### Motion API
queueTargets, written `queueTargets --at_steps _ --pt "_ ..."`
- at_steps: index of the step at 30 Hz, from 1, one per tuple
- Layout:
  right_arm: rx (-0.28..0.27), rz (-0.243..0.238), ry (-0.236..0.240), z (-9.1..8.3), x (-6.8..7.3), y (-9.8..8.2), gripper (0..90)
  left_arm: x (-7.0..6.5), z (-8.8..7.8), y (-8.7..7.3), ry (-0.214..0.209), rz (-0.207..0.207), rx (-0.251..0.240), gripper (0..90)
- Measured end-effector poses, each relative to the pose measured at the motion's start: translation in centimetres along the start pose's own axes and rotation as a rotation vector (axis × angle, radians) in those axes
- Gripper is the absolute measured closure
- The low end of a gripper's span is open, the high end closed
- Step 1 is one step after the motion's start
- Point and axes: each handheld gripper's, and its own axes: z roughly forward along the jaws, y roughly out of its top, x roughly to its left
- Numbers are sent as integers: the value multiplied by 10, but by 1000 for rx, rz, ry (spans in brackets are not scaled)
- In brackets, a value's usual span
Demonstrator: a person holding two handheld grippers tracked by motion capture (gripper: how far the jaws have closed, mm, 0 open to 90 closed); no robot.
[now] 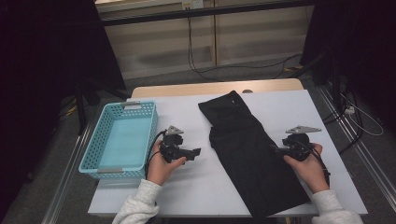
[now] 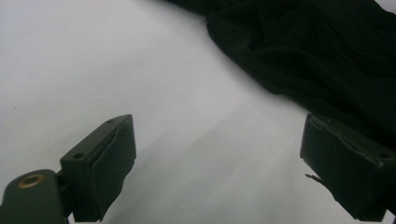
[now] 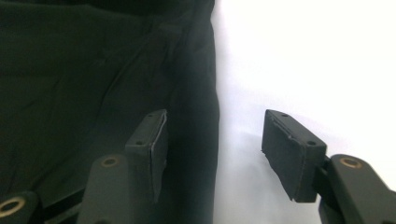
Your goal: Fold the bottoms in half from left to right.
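While the black garment (image 1: 250, 154) lies long and flat down the middle-right of the desk (image 1: 196, 186), both tools sit at its flanks. Right hand-held gripper (image 1: 276, 149): jaws parted, straddling the cloth's right edge, one jaw over the fabric and the other over bare desk; nothing pinched. Left hand-held gripper (image 1: 195, 152): jaws spread wide, released, pointed at the garment's left edge from just beside it, no contact visible in the left gripper view.

Risks, as I judge them:
- Right jaws may close on a single layer at the edge, or on a shallow bite; the cloth would slip out on lifting.
- Lower jaw could snag and bunch the fabric rather than slide under it, since the cloth lies flush on the surface.
- Pulling from one side alone would drag and skew the whole piece.

Surroundings: blue basket (image 1: 93, 156) at the left of the desk, standing beside the left hand, well apart from the garment. Cables trail on the floor beyond the far edge. Nothing lies between either tool and the cloth; the path to the basket runs past the left hand.
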Motion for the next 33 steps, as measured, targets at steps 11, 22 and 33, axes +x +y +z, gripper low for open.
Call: queueTargets --at_steps 11,22,33 --pt "12 17 45 -28 9 -34 532 -4 1 -1 1 3 6 105" --pt "10 54 111 -26 23 -38 853 -6 4 -2 -2 0 14 105" --pt "-16 95 77 -34 -13 -33 868 -4 4 -1 -3 -4 15 105"
